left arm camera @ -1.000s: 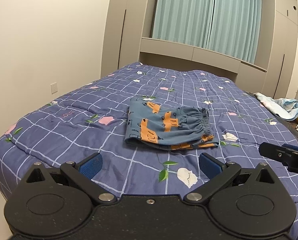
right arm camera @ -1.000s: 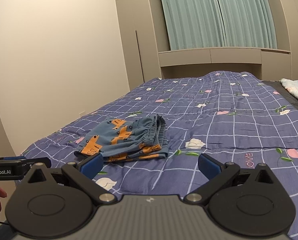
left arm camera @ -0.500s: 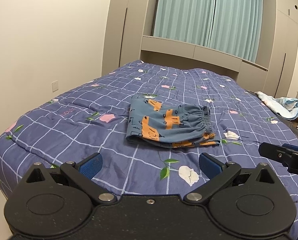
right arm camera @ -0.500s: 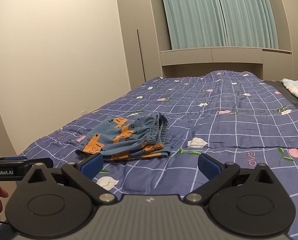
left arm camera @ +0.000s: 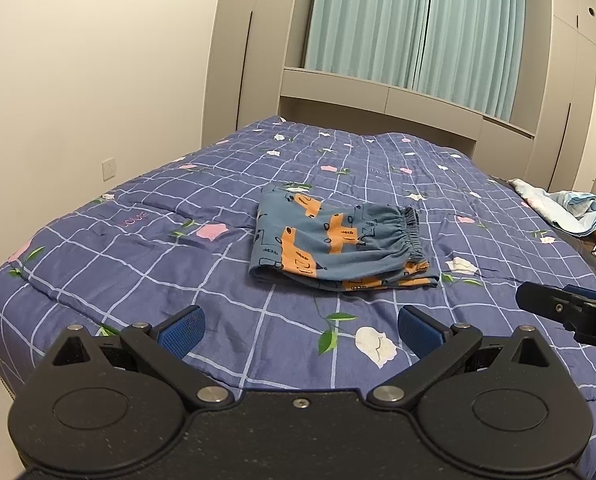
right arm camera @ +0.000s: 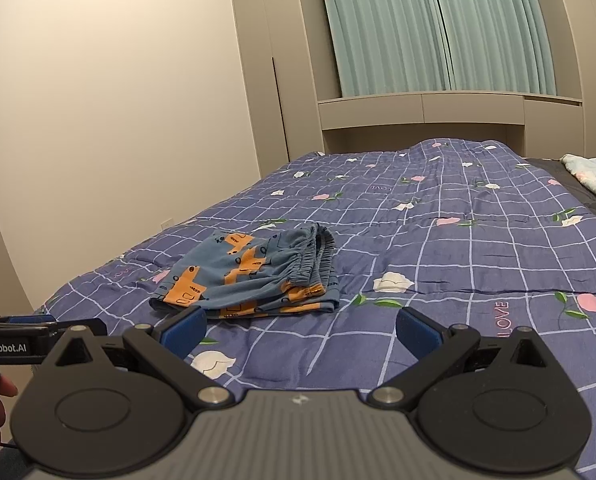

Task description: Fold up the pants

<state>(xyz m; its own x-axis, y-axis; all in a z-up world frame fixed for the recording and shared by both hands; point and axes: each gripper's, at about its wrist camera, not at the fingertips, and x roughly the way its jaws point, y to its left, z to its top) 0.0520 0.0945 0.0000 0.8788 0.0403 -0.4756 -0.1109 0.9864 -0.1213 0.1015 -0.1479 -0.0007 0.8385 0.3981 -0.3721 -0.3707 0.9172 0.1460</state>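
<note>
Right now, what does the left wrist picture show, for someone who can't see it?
Folded blue pants with orange trucks lie on a purple checked flowery quilt. The open left hand-held gripper hovers empty in front, with the right hand-held gripper poking in beside it.

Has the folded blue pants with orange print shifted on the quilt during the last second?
No. The folded blue pants with orange print lie on the same squares of the purple checked quilt, beside the same white flower.
</note>
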